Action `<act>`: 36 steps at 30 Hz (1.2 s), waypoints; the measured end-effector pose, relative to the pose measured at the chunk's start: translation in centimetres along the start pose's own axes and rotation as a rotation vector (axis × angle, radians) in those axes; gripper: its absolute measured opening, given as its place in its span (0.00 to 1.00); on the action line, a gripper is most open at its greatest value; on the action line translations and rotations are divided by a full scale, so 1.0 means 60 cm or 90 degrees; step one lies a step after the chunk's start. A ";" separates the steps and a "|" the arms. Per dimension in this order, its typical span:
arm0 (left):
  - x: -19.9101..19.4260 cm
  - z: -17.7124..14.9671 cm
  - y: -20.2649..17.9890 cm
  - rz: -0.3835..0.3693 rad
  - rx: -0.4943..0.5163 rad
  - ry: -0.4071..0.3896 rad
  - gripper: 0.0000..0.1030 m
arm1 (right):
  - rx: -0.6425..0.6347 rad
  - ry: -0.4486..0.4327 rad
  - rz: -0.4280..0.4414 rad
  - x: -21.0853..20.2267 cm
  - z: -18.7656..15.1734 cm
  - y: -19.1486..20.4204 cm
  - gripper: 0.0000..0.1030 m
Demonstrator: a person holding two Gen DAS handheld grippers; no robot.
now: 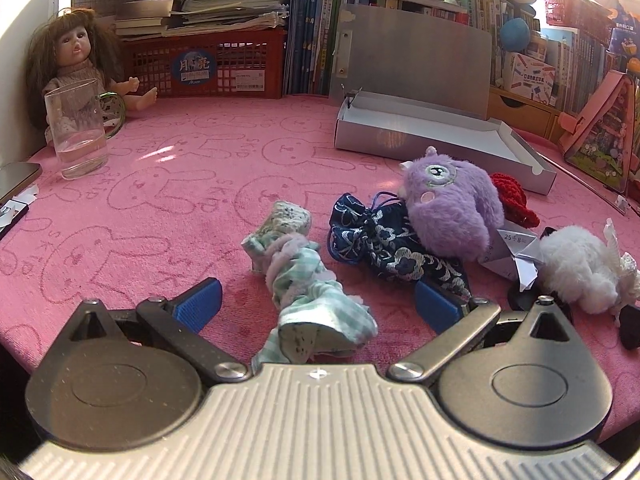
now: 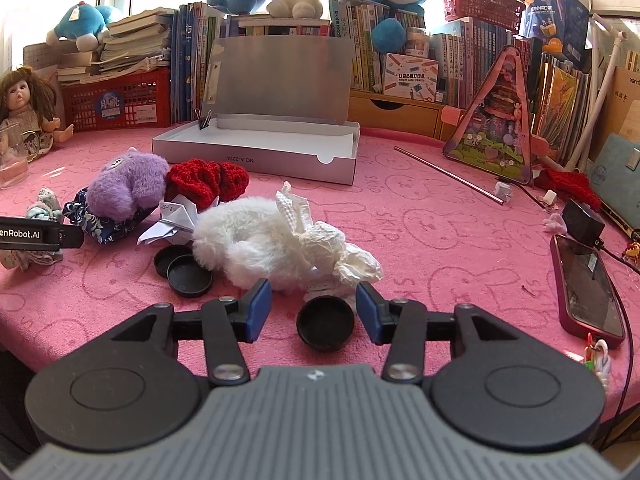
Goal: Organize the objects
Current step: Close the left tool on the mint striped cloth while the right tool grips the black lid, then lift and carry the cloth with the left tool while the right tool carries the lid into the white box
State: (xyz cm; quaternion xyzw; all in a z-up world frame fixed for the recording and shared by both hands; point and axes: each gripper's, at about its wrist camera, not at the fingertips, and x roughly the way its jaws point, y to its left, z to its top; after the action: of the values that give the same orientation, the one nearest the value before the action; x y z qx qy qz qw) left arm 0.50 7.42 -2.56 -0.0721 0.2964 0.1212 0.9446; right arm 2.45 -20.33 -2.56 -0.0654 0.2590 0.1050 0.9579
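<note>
Both grippers hovered low over the cluttered pink worktop (image 2: 440,216).
The left gripper (image 1: 318,300) had its jaws released around a green checked cloth bundle (image 1: 304,276); the right gripper (image 2: 314,310) had its jaws released, a black lid (image 2: 325,322) lying untouched between them, near the white plush (image 2: 256,240).

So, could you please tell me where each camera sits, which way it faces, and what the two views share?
Left wrist: on the left tool, facing along its wide-open fingers across the pink tablecloth at a checked cloth bundle between them.
Right wrist: on the right tool, open either side of a black cap, untouched; the left tool's arm shows at the left edge.
Shared: purple plush, white plush, open grey box, doll.
</note>
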 end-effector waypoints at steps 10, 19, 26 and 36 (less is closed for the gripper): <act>0.009 -0.008 -0.005 0.013 0.016 0.012 1.00 | -0.022 0.022 -0.014 0.003 -0.012 0.004 0.62; 0.016 -0.006 -0.009 0.033 0.020 0.008 1.00 | -0.017 0.040 0.001 0.010 -0.017 0.005 0.61; 0.008 0.004 -0.001 0.031 -0.003 0.008 0.84 | -0.010 0.045 0.013 0.009 -0.016 0.003 0.41; -0.022 0.024 0.016 0.034 -0.024 -0.022 0.43 | 0.014 0.034 0.051 -0.006 -0.001 -0.006 0.36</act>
State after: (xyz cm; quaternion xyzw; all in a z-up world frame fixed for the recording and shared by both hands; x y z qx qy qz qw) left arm -0.05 8.38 -0.67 -0.0799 0.2794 0.1534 0.9445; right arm 2.19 -20.77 -2.39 -0.0471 0.2880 0.1384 0.9464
